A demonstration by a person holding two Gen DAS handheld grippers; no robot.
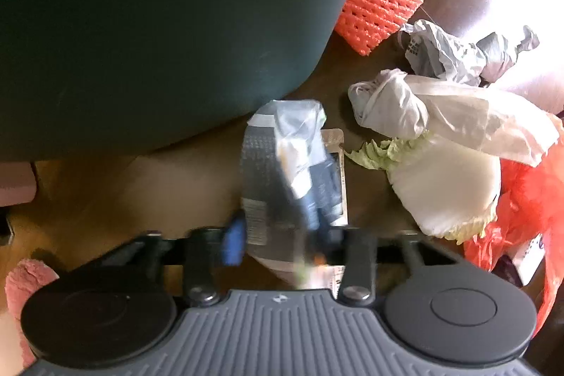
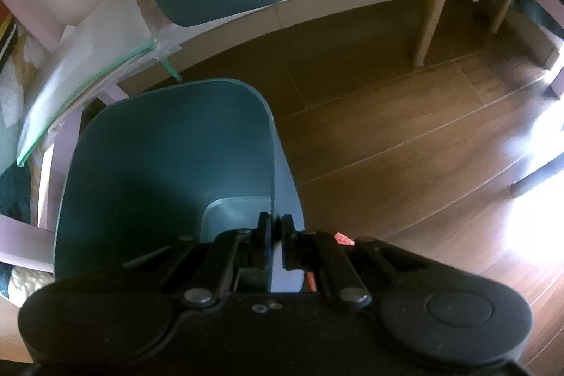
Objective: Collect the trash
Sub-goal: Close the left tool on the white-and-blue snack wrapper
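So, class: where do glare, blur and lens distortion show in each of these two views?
Left wrist: motion blur on the grey packet, glare at top right. Right wrist: sharp bin rim, glare on the floor at right, the fisheye curving the baseboard.

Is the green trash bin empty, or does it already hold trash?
Empty as far as visible: the right wrist view looks into the green bin and shows only bare inner walls and bottom, though the right tool hides the near part.

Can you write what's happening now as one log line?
left gripper: shut on wrapper | right gripper: shut on bin wall
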